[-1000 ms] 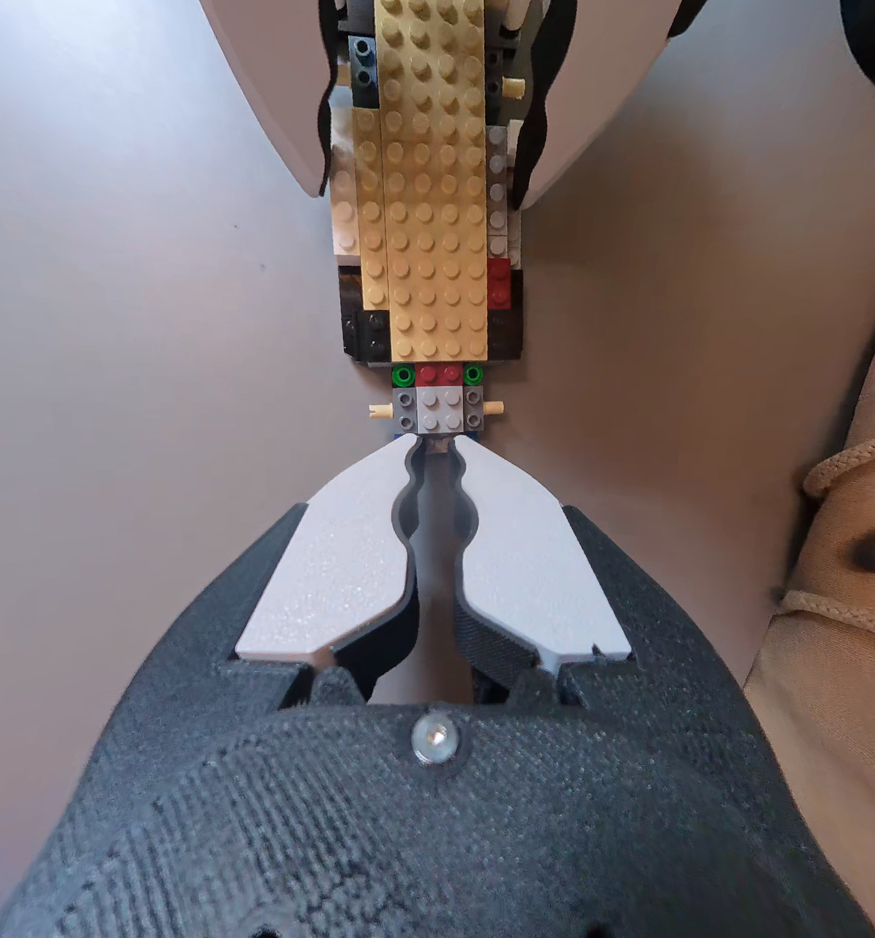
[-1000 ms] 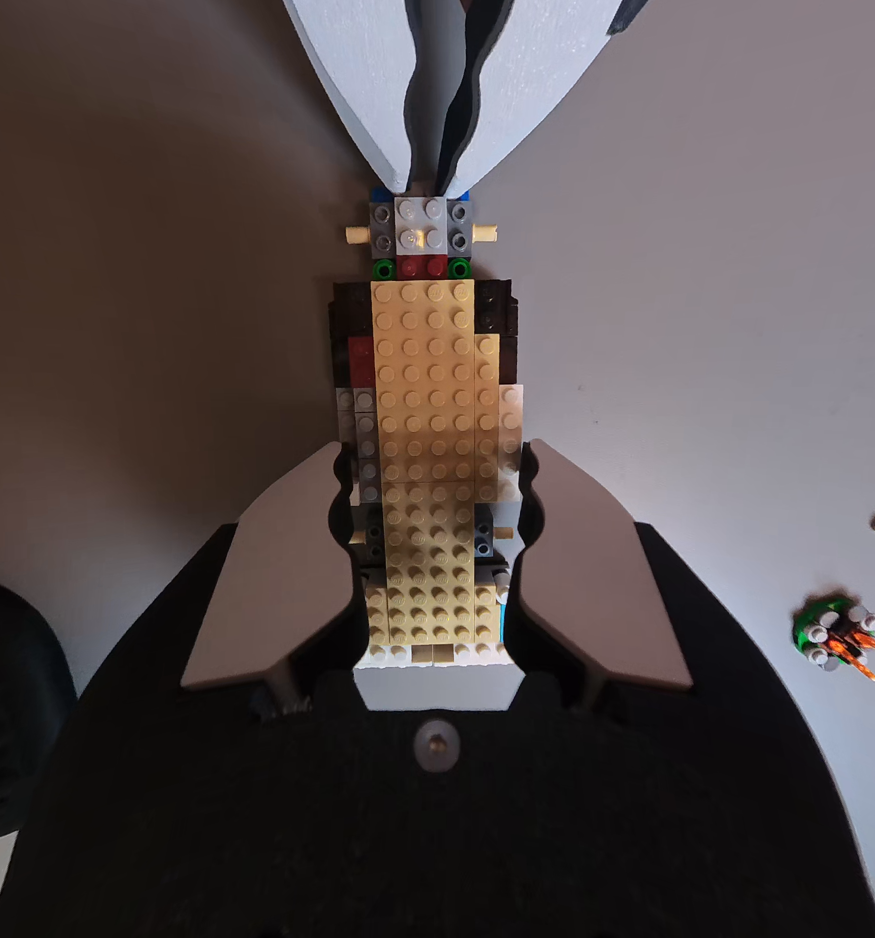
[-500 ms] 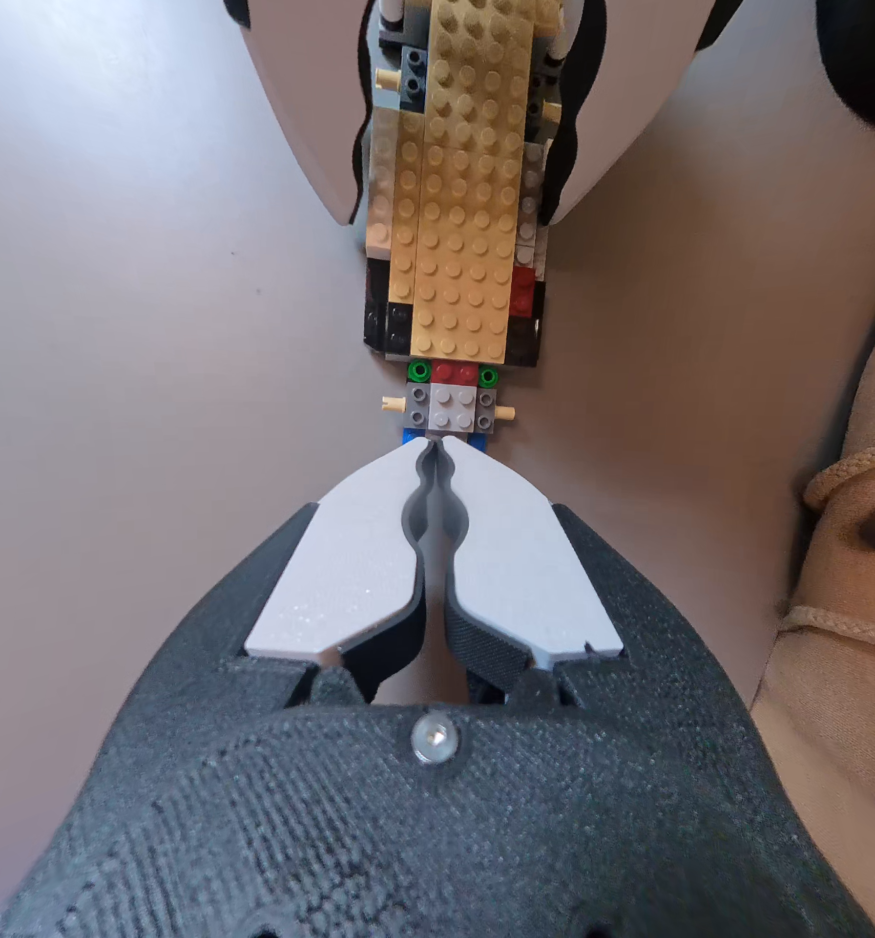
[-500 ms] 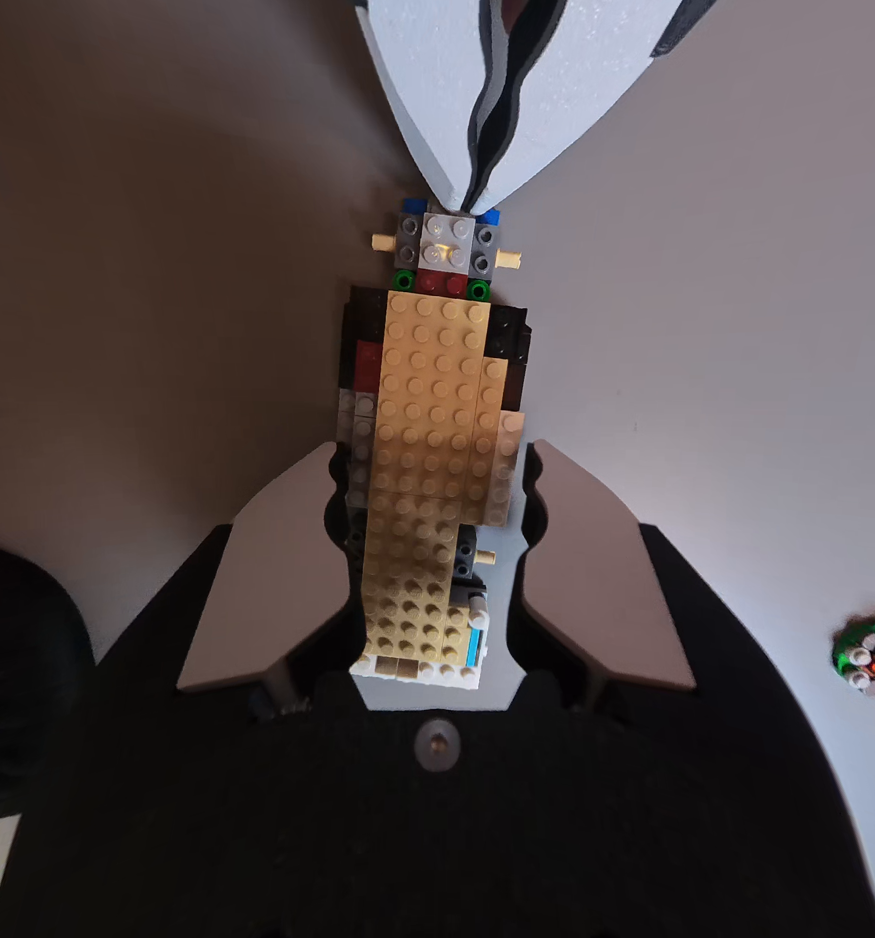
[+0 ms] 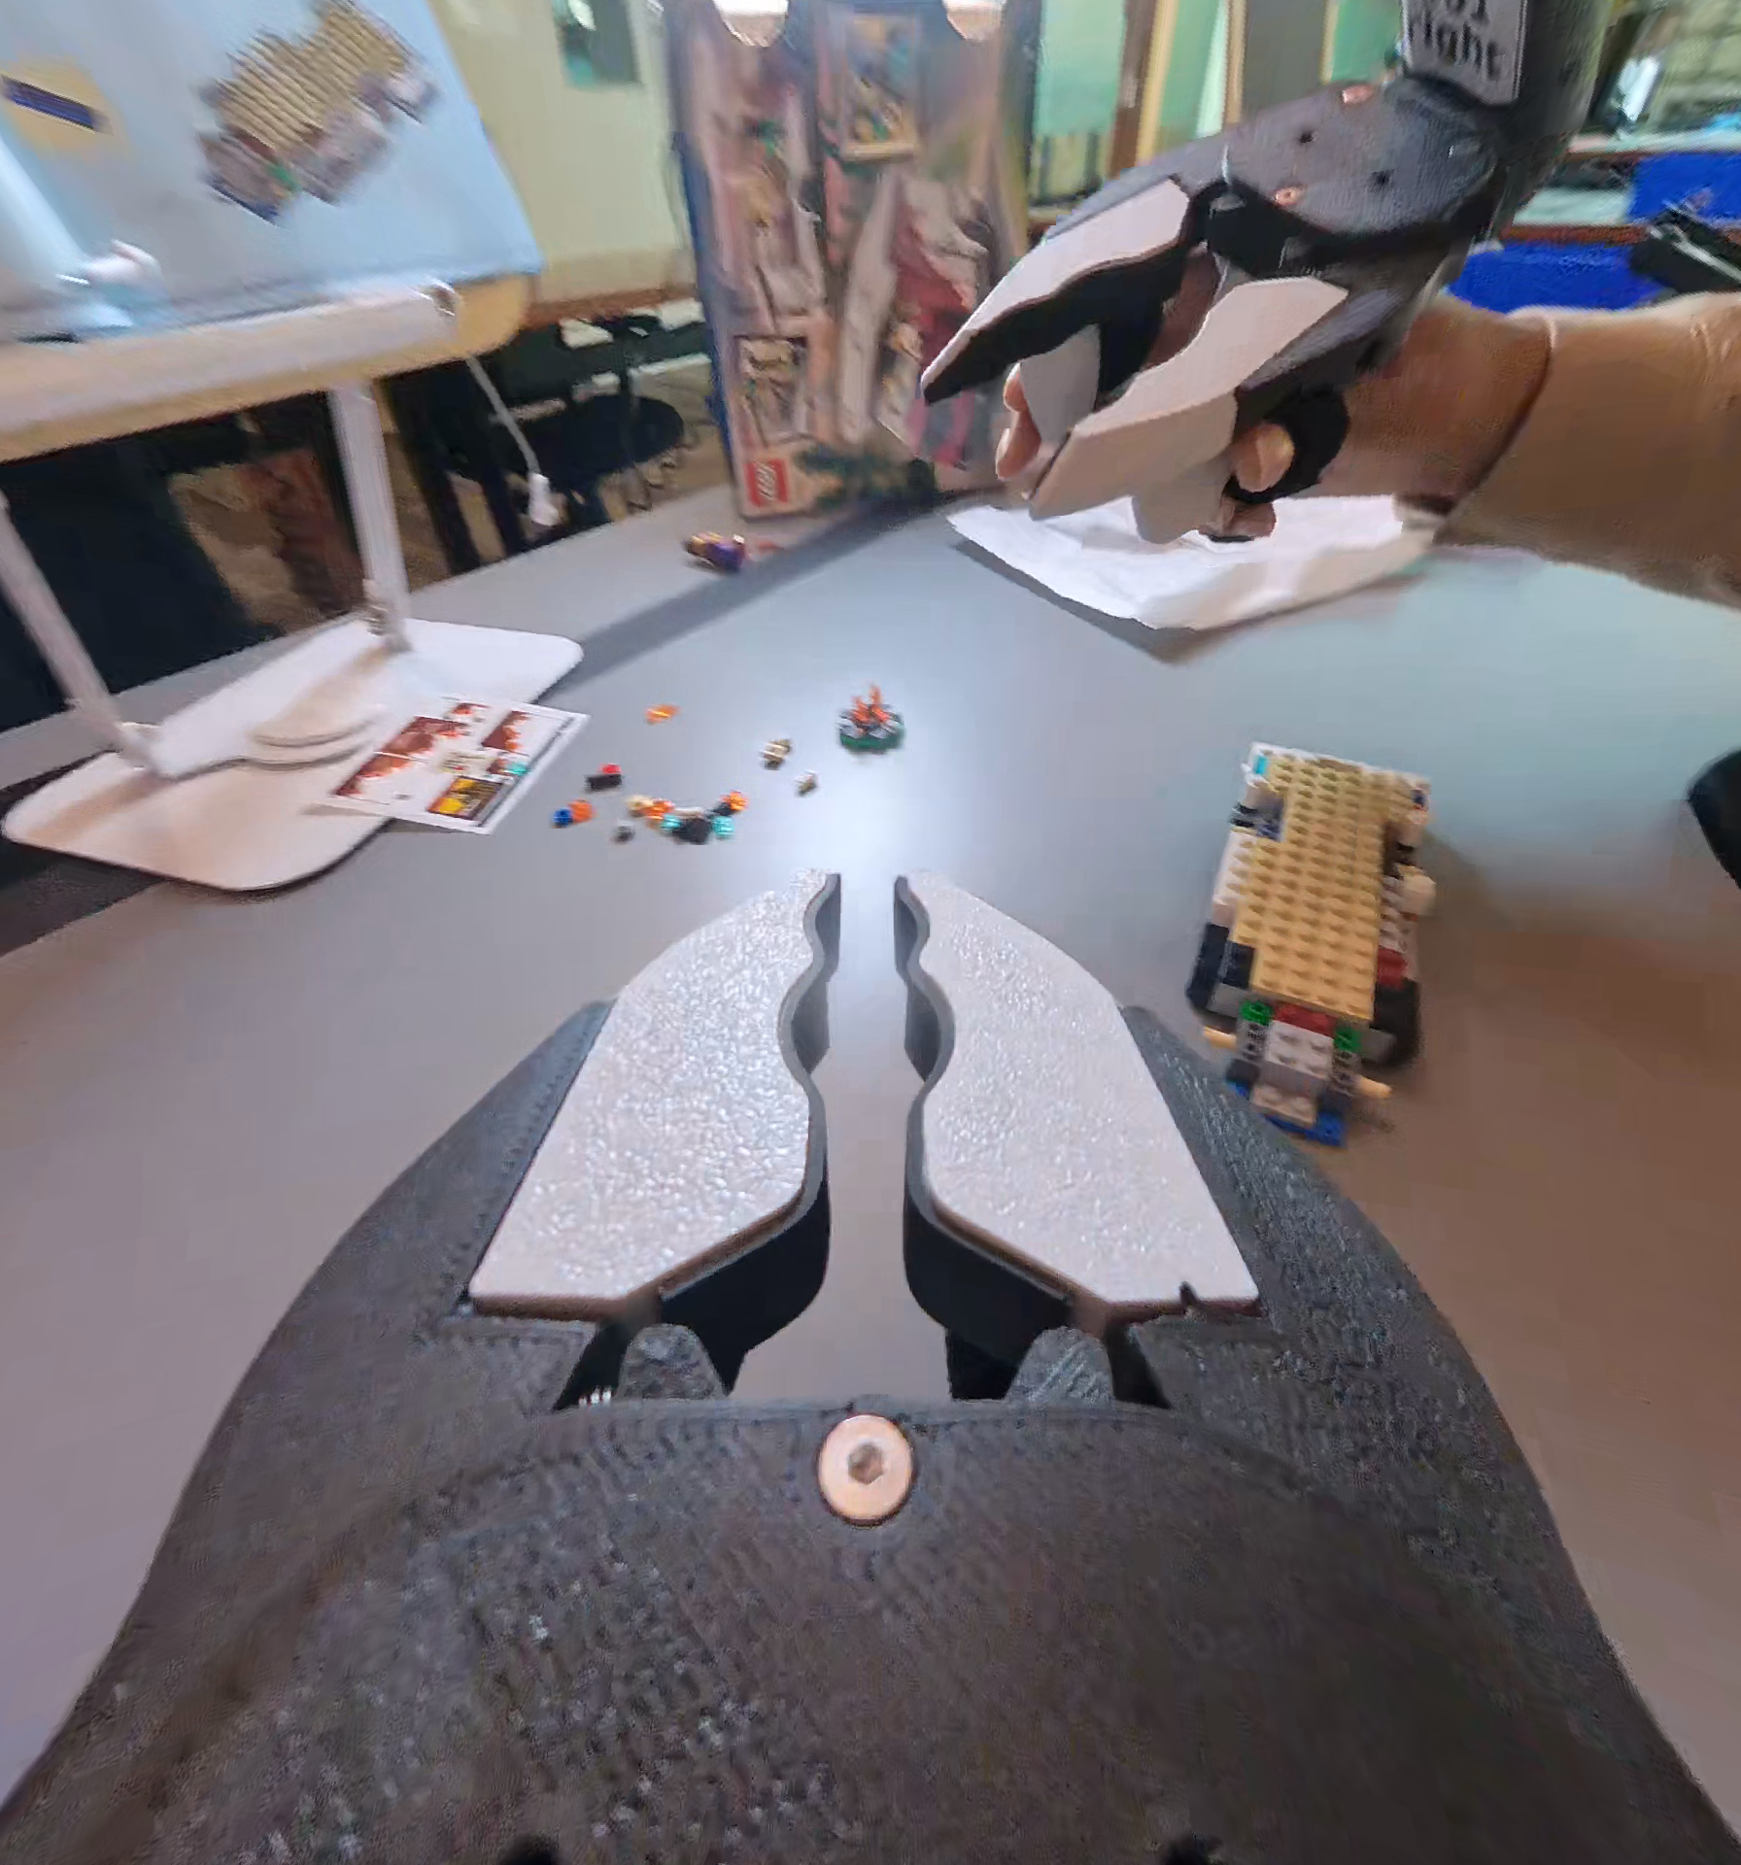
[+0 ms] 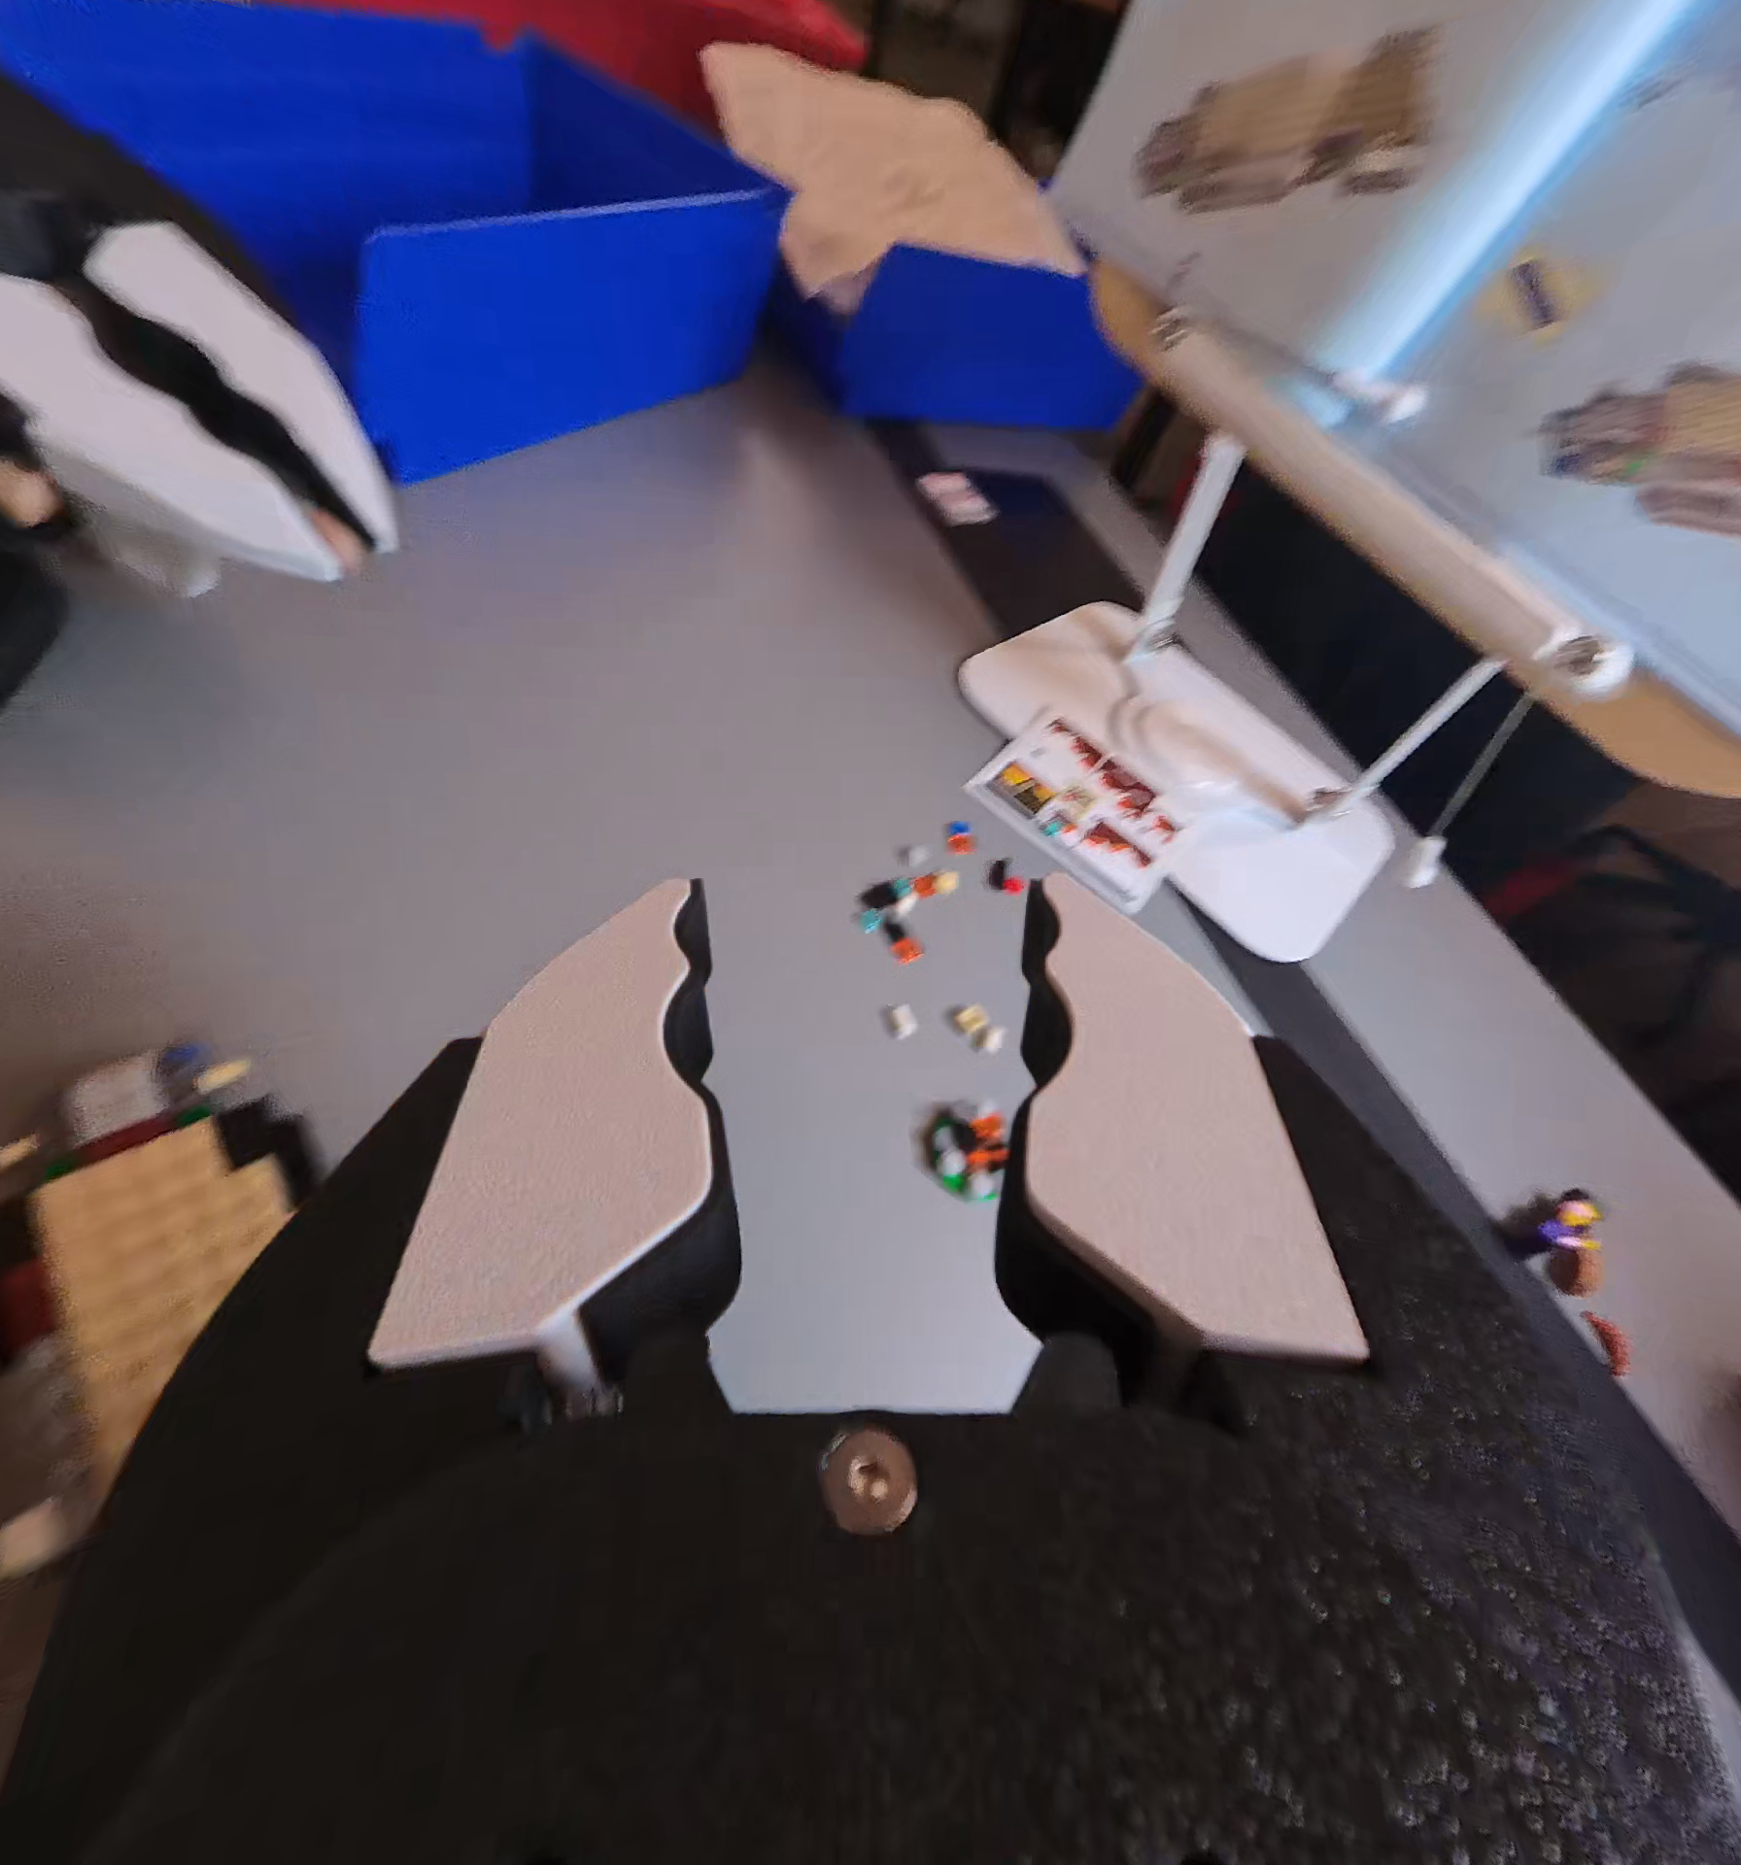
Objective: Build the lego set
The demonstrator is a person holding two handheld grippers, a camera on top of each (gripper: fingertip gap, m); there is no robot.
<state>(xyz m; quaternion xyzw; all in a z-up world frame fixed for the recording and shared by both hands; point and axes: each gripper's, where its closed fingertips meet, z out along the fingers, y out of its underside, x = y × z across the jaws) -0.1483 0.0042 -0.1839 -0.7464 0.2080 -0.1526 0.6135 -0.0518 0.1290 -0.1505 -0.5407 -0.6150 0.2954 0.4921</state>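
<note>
A tan-topped brick model [image 5: 1311, 908] lies on the grey table [image 5: 241, 1110], right of my left gripper [image 5: 866, 888]. The left gripper's fingers stand a narrow gap apart with only bare table between them. My right gripper [image 6: 861, 893] is wide open and empty above the table, with loose bricks [image 6: 907, 908] and a green round piece with orange flames [image 6: 967, 1150] seen between its fingers. The model shows blurred at the lower left of the right wrist view [image 6: 140, 1241]. The right gripper [image 5: 988, 444] hangs in the air, held by a hand. The left gripper [image 6: 342, 545] also shows in the right wrist view.
A white lamp base [image 5: 291, 747] with an instruction sheet [image 5: 453, 762] stands at the left. Small loose bricks [image 5: 665, 807] and the green piece [image 5: 872, 727] lie ahead. A picture box [image 5: 846, 252] and white paper [image 5: 1179, 565] are farther back. Blue bins [image 6: 564, 303] and a small figure [image 6: 1568, 1241] show in the right wrist view.
Both grippers have lifted away from the brick model, which now lies free on the table. The left fingers, shut at the model's end, have parted a little. The right fingers no longer straddle the model.
</note>
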